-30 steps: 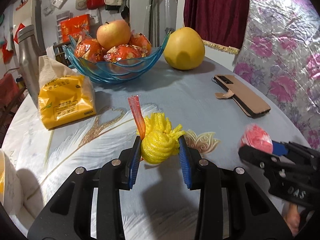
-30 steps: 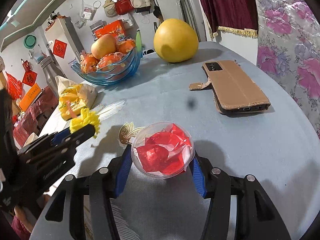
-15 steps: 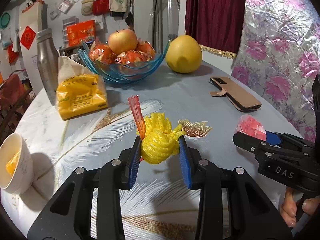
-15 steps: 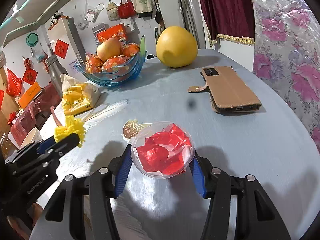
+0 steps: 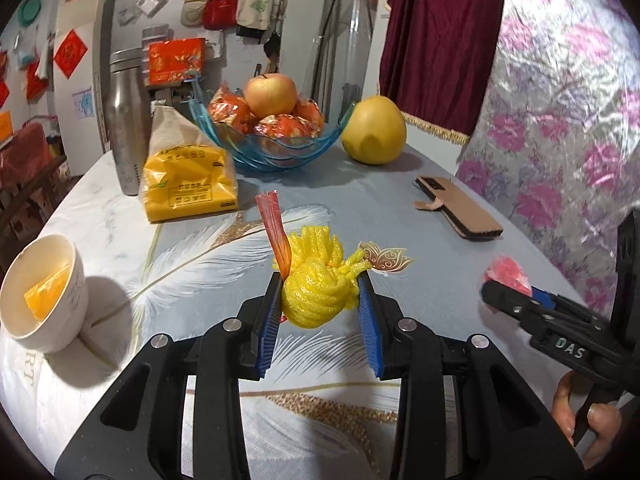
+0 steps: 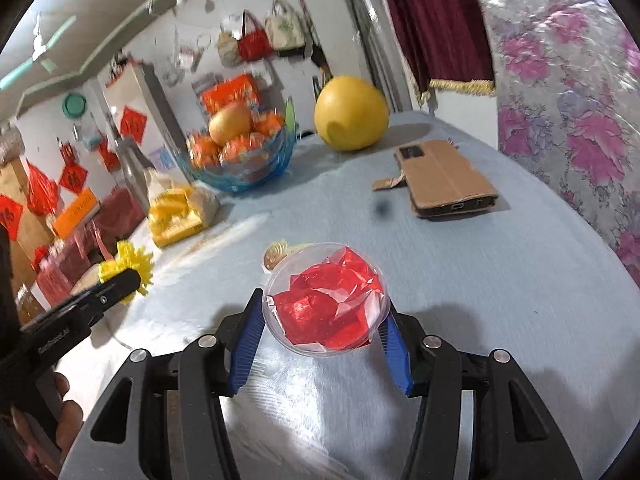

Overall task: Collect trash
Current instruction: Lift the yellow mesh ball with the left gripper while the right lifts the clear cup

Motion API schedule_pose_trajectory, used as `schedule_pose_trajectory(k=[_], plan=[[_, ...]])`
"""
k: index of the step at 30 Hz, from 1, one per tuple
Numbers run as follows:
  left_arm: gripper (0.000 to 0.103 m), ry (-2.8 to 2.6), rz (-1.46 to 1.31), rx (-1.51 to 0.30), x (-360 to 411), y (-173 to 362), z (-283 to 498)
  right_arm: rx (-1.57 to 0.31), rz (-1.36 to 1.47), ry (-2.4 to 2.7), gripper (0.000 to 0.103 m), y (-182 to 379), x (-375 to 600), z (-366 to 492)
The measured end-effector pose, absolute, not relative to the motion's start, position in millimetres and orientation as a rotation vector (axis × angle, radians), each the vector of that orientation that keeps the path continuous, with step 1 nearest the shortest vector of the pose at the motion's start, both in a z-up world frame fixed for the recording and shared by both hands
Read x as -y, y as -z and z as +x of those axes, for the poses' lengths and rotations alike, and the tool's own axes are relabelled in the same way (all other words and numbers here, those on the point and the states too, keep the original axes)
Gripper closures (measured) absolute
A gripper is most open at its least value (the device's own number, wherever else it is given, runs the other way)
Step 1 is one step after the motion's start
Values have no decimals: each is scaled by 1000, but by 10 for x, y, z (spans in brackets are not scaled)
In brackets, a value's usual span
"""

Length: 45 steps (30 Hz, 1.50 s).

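Observation:
My left gripper [image 5: 320, 300] is shut on a crumpled yellow foam fruit net [image 5: 316, 280], held above the table, with a red wrapper strip [image 5: 274, 226] sticking up from it. The same net [image 6: 130, 266] shows at the left of the right wrist view. My right gripper [image 6: 320, 332] is shut on a clear plastic cup [image 6: 326, 300] stuffed with red wrappers, also lifted off the table. In the left wrist view that cup [image 5: 508, 274] and the right gripper sit at the far right, with a hand below.
On the table [image 5: 200, 264] stand a white bowl [image 5: 44, 292] holding an orange wrapper, a yellow packet [image 5: 188, 184], a steel bottle [image 5: 126, 120], a blue fruit bowl [image 5: 272, 144], a pomelo [image 5: 376, 130] and a phone in a brown case [image 5: 456, 210].
Both grippers have drawn back from the fruit bowl and risen slightly, keeping their loads. The white bowl and steel bottle have come into the left wrist view.

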<state>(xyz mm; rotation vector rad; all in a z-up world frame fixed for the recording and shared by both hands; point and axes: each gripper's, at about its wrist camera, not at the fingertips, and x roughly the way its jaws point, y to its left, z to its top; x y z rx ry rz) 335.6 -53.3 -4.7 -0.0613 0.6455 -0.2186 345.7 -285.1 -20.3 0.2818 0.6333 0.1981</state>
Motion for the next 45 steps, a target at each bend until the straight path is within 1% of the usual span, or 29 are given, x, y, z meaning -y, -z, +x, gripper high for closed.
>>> schedule_pose_trajectory(k=[14, 18, 21, 28, 32, 45], plan=[[66, 250, -94, -605, 405, -12, 2973, -546, 319, -196, 48, 126, 2919, 2631], [66, 248, -90, -617, 404, 55, 2802, -543, 336, -192, 48, 140, 2988, 2387], [66, 213, -86, -587, 389, 30, 2622, -547, 346, -187, 48, 139, 3045, 2223], [66, 206, -98, -599, 462, 105, 2228, -518, 332, -198, 48, 24, 3076, 1859], [66, 224, -124, -583, 500, 15, 2022, -500, 295, -207, 48, -82, 3007, 1686], [64, 231, -8, -397, 815, -478, 1188, -381, 218, -213, 48, -481, 2953, 881]])
